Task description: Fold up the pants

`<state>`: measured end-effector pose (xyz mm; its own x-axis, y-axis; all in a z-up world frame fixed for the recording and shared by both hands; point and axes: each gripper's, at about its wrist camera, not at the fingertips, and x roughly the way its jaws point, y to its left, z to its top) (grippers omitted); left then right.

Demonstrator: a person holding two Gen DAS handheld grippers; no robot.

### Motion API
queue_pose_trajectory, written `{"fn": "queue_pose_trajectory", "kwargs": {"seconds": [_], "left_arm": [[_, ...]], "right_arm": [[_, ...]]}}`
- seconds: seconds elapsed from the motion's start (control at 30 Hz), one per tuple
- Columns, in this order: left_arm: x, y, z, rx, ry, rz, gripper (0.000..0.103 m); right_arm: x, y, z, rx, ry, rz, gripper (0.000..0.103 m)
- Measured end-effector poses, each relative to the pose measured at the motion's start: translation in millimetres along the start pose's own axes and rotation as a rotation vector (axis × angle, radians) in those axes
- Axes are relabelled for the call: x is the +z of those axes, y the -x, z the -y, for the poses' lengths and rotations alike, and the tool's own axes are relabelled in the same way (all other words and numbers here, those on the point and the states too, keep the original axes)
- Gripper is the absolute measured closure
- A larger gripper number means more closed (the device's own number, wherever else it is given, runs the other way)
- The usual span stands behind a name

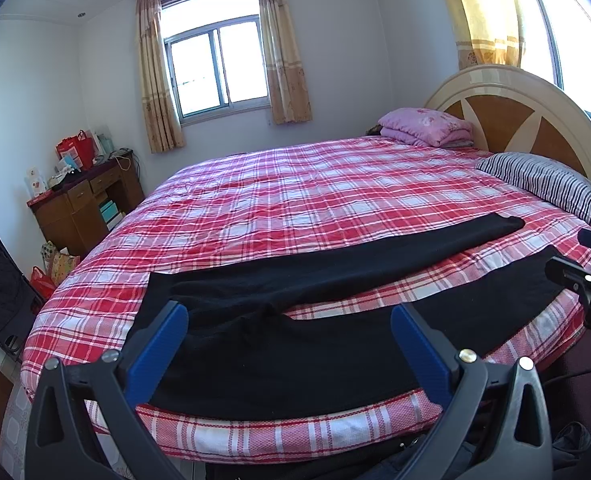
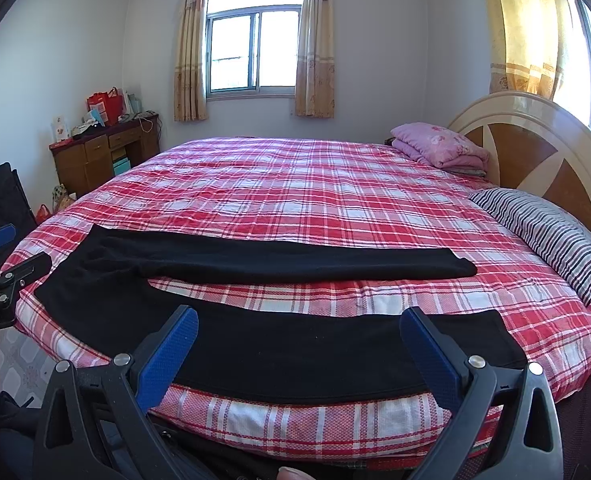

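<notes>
Because the black pants (image 2: 279, 344) lie limp along the bed's (image 2: 295, 432) near edge, both wide-apart grippers, left gripper (image 1: 289, 344) and right gripper (image 2: 299, 344), should pinch waistband and hem.

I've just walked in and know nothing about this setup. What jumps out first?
A pair of black pants lies spread flat, legs apart, along the near edge of a big bed with a red plaid sheet. Two open grippers with blue fingers hover over the pants: the left gripper near the waist, the right gripper over the nearer leg.
</notes>
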<state>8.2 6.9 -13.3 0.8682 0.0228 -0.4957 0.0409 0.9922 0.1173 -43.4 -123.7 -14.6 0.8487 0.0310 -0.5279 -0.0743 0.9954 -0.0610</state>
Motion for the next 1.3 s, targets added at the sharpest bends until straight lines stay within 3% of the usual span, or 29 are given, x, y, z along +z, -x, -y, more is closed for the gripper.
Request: {"fn": "queue_pose_trajectory", "kwargs": {"seconds": [0.37,0.5,0.63,0.83,0.9,0.97,1.03,1.1,1.3], "left_arm": [[-4,-15,-1,-0.005,-0.004,-0.026,0.0],[-3,-34,-20,0.003,0.012,-0.027,0.0],[7,-72,-73,0.119,0.06,0.005,0.0],[13,-170,-179,0.265,0.127,-0.129,0.0],[8,-204,-205,0.271,0.135,-0.217,0.0],[3,-223,-220,0.266,0.146,-0.255,0.001],[0,-243,-229,0.256,0.15,-0.284,0.011],[-1,-265,-231,0.219,0.149,-0.327,0.012],[1,-313,-238,0.194,0.111,-0.406,0.039]], "right_arm": [[-4,-14,-2,0.055,0.021,-0.023,0.001],[-6,-30,9,0.087,0.002,-0.042,0.001],[-3,-57,26,0.109,0.001,-0.064,0.001],[6,-114,57,0.125,-0.074,-0.155,0.001],[6,-133,64,0.122,-0.077,-0.175,0.001],[5,-153,68,0.117,-0.079,-0.208,0.001],[4,-167,74,0.119,-0.082,-0.237,0.001],[6,-182,80,0.111,-0.084,-0.267,0.001],[25,-209,110,0.071,-0.102,-0.274,0.001]]}}
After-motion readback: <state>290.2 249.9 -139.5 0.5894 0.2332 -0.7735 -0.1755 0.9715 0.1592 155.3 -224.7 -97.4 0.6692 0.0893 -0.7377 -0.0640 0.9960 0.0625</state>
